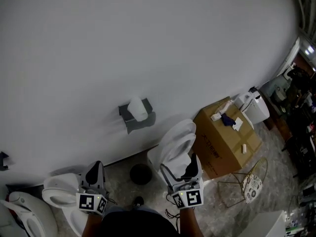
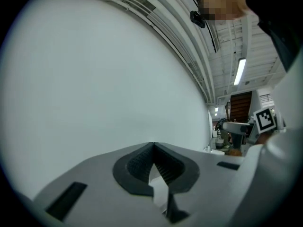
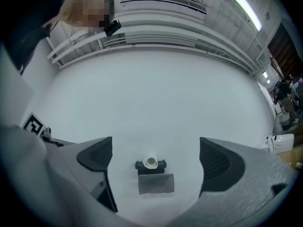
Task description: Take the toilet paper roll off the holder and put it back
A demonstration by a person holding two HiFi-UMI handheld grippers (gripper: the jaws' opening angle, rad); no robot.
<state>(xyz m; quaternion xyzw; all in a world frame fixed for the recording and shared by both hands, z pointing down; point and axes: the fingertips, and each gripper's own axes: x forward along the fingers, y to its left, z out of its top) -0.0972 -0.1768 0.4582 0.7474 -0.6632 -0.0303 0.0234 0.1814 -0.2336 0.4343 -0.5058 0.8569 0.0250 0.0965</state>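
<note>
Head view shows the left gripper (image 1: 96, 166) low at the left, its jaws pressed together on nothing. Higher, on the white wall (image 1: 148, 43), one white toilet paper roll (image 1: 138, 108) sits on one dark grey wall-mounted holder (image 1: 143, 123), well apart from both tools. The right gripper (image 1: 178, 168), further right, has its jaws spread wide and empty. The roll looks light, soft and easily crushed, so a gentle pinch across its round sides seems best.

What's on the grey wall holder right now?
A white toilet paper roll sits on the dark grey wall-mounted holder. Its hollow core end shows in the right gripper view. Whatever peg or bar carries it is covered by the roll.
</note>
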